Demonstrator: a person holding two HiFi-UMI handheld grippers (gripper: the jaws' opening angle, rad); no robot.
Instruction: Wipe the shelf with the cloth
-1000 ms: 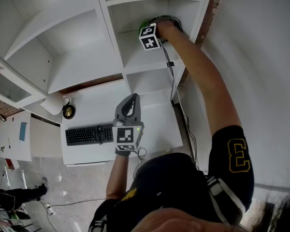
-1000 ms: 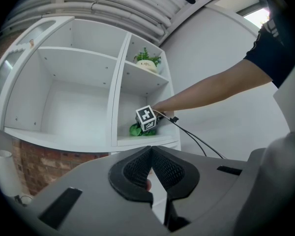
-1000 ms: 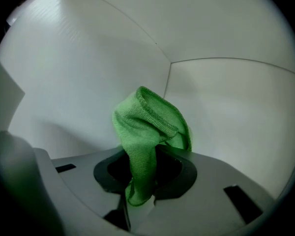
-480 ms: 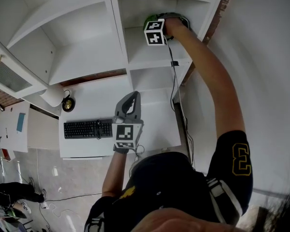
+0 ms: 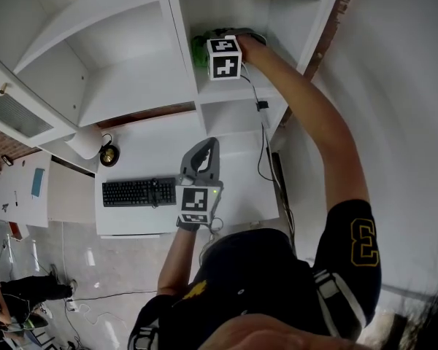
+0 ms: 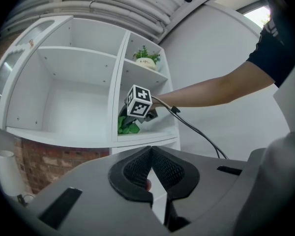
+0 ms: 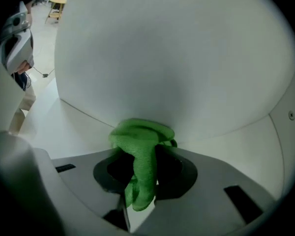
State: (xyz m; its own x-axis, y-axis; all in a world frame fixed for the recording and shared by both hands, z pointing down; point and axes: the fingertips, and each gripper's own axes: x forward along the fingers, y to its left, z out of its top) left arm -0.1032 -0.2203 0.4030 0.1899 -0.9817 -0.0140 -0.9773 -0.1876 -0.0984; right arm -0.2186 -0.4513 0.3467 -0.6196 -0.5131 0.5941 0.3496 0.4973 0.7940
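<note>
Grey and idle, your left claw (image 5: pixel 208 143) hangs nearest, jaws together on nothing. Farther up, your right claw (image 7: pixel 140 156) stays clamped on the green cloth (image 7: pixel 140 132). It has swept along the shelf (image 5: pixel 223 86) to the divider (image 5: pixel 182 42) just past its tips, so this stroke looks finished.

Nubby green cloth (image 7: pixel 140 149), smooth matt white shelf (image 7: pixel 162 68), matt grey plastic left tool (image 6: pixel 150 154)

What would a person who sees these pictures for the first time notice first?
The bright green cloth stands out most, pinched between the fingers of the right gripper and held against the inside of the white shelf. Next, the left gripper hangs shut and empty above the white desk, near a black keyboard.
</note>
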